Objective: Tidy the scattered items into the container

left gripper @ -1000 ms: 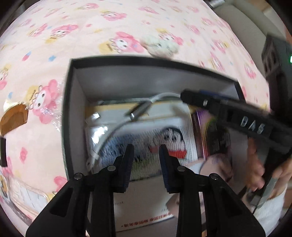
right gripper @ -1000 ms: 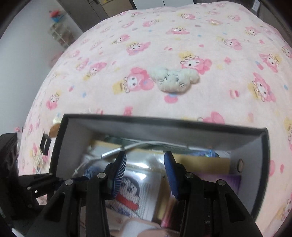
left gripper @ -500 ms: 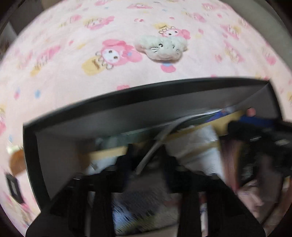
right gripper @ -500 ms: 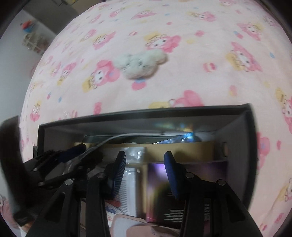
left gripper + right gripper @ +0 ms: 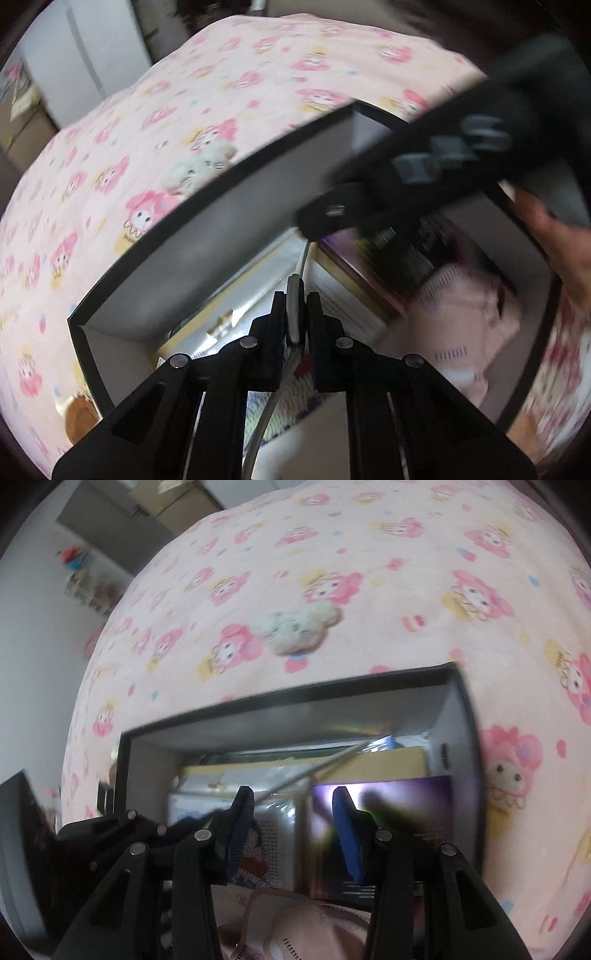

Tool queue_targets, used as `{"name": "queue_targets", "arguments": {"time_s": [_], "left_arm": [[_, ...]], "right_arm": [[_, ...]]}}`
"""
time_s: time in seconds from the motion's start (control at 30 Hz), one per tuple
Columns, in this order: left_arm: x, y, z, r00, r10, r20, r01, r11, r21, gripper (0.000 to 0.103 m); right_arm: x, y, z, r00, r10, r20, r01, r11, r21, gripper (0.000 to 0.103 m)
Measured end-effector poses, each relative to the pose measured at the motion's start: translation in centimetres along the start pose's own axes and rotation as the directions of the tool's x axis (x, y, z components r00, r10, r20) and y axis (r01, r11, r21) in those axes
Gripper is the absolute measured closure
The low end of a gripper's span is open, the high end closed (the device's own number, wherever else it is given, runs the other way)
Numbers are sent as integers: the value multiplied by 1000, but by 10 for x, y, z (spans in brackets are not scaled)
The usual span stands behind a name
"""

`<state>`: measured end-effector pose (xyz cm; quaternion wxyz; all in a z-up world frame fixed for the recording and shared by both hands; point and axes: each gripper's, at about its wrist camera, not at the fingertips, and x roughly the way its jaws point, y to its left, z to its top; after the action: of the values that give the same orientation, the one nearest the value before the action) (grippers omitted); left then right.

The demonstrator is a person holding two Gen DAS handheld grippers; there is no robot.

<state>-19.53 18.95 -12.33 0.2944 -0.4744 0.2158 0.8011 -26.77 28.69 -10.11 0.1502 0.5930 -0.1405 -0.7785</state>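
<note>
Container (image 5: 458,701) on the bed (image 5: 369,572) already holds books and packets. Left tool (image 5: 294,317) is clenched on a white cable (image 5: 294,314) inside it; right tool (image 5: 291,830) is released. Plush toy (image 5: 295,626) remains outside on the bed.

Box (image 5: 295,698) sits on bedspread (image 5: 369,572). Plush toy (image 5: 295,627) lies on bedspread just behind box's far wall. Inside box: cable (image 5: 295,314) runs from far wall toward near side, over stacked packets (image 5: 284,812); dark booklet (image 5: 406,805) at right of packets. Both grippers over box, left gripper (image 5: 295,317) left of right gripper (image 5: 291,830).
</note>
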Motion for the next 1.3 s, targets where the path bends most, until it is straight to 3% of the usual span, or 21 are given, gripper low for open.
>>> {"name": "queue_targets", "arguments": {"time_s": [0.13,0.33,0.43,0.5,0.67,0.77,0.87,0.97,1.07,1.17,1.3], "left_arm": [[-8,-3,-11,997,-72,0,72,997,36,93],[16,-2,-19,992,-23,-123,25,1000,17,93],[12,7,-19,993,-35,-115,32,999,-27,92],[7,13,-20,992,-52,-113,46,997,-56,86],[-14,22,-27,993,-48,-111,36,994,-108,85],[-9,29,-32,986,-39,-161,10,984,-179,85],[-14,34,-41,981,-96,-167,51,965,-256,85],[-20,22,-42,974,-143,-174,97,964,-249,85],[-15,2,-47,960,-120,-251,69,977,-202,85],[3,1,-50,938,-109,-330,36,975,-220,85],[8,16,-43,932,-95,-349,-10,958,-287,85]], "right_arm": [[18,13,-7,999,-17,-29,15,998,-53,63],[44,23,-7,996,-58,-68,50,992,-114,64],[49,20,-14,991,-49,-122,37,994,-99,66],[47,20,-20,991,-53,-124,41,994,-101,66],[42,17,-31,989,-48,-141,37,996,-84,68],[41,14,-38,986,-42,-159,32,997,-65,68],[32,14,-46,989,-42,-140,34,998,-60,68],[20,12,-51,994,-46,-97,42,998,-42,68],[11,15,-48,995,-94,-35,92,993,-76,68],[13,19,-40,995,-95,3,95,988,-118,68],[33,21,-28,996,-63,-65,52,986,-155,67]]}}
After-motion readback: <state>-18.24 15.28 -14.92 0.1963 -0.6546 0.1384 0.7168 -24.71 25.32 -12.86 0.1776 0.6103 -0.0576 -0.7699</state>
